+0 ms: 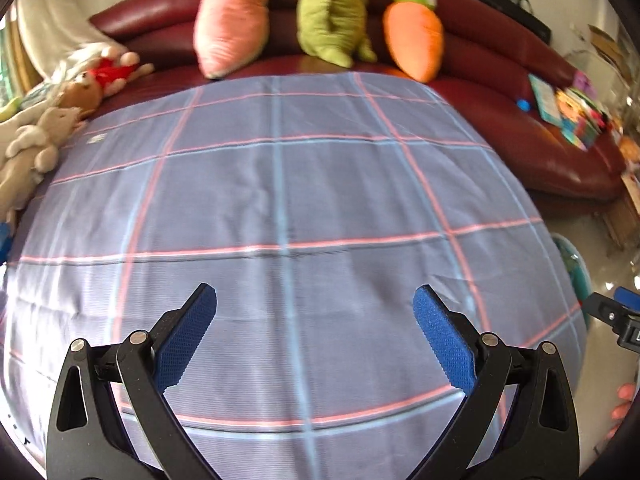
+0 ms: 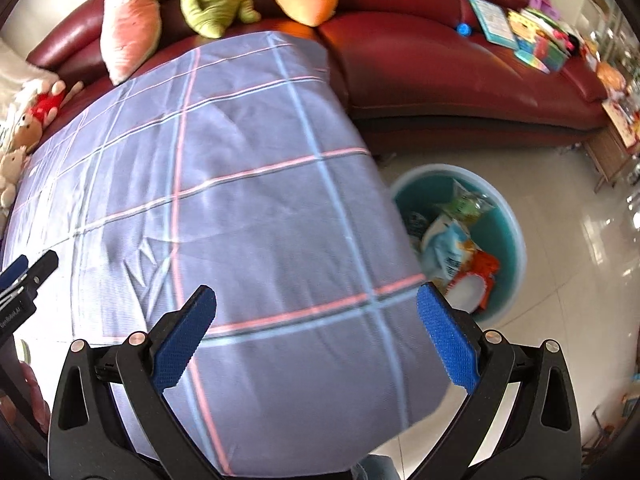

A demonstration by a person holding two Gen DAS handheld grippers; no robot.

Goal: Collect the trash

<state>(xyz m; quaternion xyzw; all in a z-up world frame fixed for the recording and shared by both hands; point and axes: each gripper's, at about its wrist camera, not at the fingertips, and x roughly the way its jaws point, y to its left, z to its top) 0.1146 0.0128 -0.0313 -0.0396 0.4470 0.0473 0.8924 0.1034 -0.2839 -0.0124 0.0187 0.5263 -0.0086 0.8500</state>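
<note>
2 hand-held grippers (image 1: 315, 304) (image 2: 316, 304) agape over smooth checked cloth (image 1: 280, 200); crinkly wrappers (image 2: 452, 240) in round basin (image 2: 516, 240)

The basin (image 2: 508, 216) holding wrappers (image 2: 452, 240) sits on the floor right of the table (image 2: 260, 200), sofa (image 2: 420, 60) behind.

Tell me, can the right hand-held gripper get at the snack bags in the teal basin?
Probably yes: the right hand-held gripper is open and empty, and the snack bags lie uncovered in the topless teal basin.

Checked lilac cloth (image 1: 280, 200) over the table, teal bin (image 2: 508, 240) of wrappers (image 2: 448, 248) beside it on pale tiled floor (image 2: 560, 320).
</note>
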